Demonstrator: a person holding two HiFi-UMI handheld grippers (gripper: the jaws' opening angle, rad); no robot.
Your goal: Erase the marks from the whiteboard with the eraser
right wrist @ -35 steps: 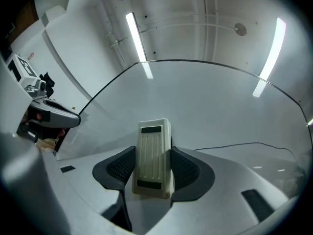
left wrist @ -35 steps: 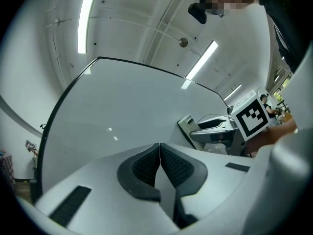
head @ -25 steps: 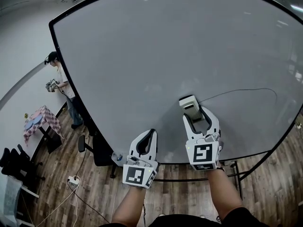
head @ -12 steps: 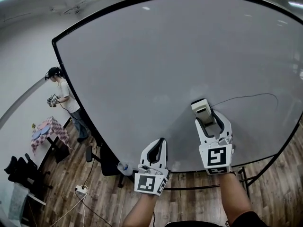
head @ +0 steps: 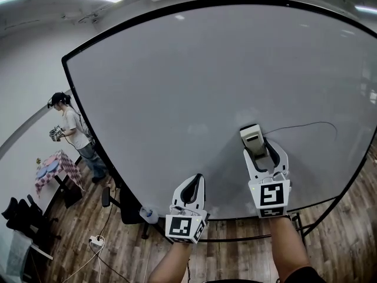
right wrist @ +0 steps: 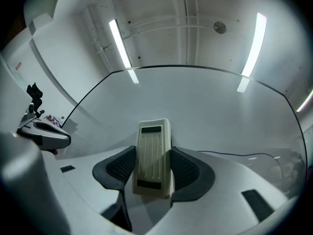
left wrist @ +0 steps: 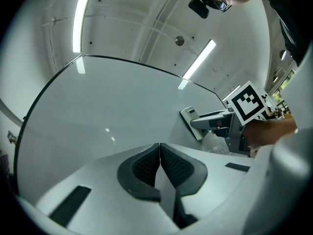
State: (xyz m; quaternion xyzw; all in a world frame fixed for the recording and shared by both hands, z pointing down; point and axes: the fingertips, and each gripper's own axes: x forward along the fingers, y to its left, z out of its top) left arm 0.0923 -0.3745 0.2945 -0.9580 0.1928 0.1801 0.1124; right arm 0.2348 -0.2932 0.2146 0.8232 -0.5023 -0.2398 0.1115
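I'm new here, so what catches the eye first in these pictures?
A huge whiteboard fills the head view, nearly blank except a thin curved line at its lower right. The right tool grips a cream eraser at the line's left end; the left tool is shut, empty.

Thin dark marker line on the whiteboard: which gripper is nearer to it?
Right. The right gripper, clamping the cream plastic eraser, sits at the thin dark line's left end; the left gripper, shut and empty, is lower and farther left.

Whiteboard [head: 194, 75] ahead of you, filling most of the frame.
You have one thin dark line [head: 306, 124] curving across its right side, with the eraser [head: 252, 139] at the line's left end.
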